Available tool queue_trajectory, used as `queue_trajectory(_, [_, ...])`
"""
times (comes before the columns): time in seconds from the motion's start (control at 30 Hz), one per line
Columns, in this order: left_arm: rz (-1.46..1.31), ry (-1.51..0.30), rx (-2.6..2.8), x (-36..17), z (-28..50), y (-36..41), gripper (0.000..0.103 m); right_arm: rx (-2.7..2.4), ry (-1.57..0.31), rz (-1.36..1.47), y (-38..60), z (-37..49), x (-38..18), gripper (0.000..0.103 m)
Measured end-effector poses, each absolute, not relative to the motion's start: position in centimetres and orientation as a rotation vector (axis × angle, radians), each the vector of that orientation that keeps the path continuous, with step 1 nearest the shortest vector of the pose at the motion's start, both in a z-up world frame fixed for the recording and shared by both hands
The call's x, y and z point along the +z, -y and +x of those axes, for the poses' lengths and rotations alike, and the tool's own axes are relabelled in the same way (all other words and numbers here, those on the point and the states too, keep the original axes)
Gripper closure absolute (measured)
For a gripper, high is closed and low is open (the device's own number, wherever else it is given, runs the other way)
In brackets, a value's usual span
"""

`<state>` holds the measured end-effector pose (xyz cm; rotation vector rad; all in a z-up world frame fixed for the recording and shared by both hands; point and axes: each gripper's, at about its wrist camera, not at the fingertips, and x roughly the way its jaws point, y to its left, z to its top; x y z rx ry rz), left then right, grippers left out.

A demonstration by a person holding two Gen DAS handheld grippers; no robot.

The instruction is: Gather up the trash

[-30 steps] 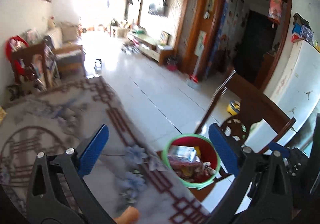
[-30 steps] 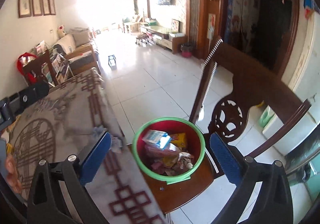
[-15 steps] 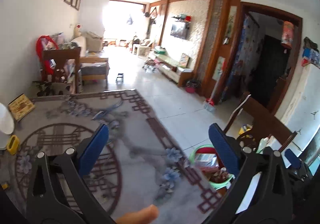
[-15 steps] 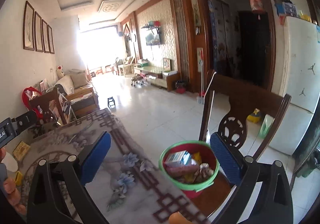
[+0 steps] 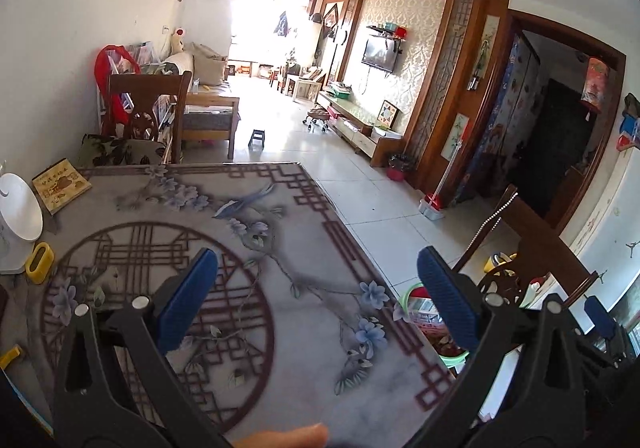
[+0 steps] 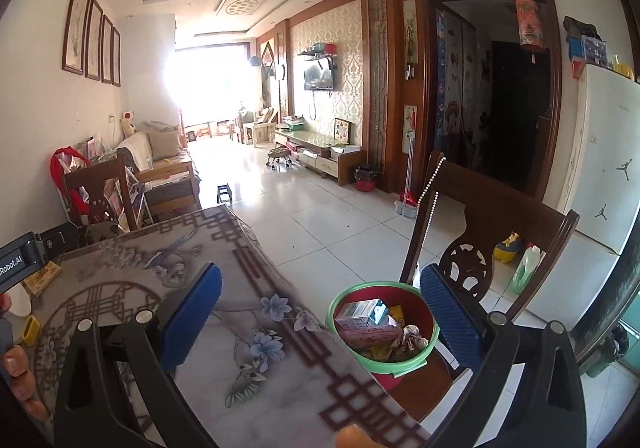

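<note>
Both the left gripper (image 5: pixel 316 288) and right gripper (image 6: pixel 320 304) hover level above the tabletop (image 6: pixel 240 368), jaws spread and empty, the trash-filled bin (image 6: pixel 382 328) sitting on the chair (image 6: pixel 492 248) off its right edge.

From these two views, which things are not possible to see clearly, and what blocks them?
- Red bin, left wrist view: mostly hidden behind the table edge and the left gripper.
- Trash in the bin, right wrist view: the lower items are covered by the top ones; labels are too small to read.
- White round object, left wrist view: cut off by the picture edge.
- Dark doorway, right wrist view: the inside is too dark to see.
</note>
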<state>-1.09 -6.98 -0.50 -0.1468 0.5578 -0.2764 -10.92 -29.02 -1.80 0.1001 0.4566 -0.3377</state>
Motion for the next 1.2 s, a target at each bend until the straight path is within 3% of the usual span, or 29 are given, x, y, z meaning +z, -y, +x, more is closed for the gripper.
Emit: queue_trajectory(1.2, [-0.134,-0.598,-0.254,-1.3,-0.5,7.1,0.005,-0.296,-0.516,0.057,28.5,-9.6,-3.3,0.007])
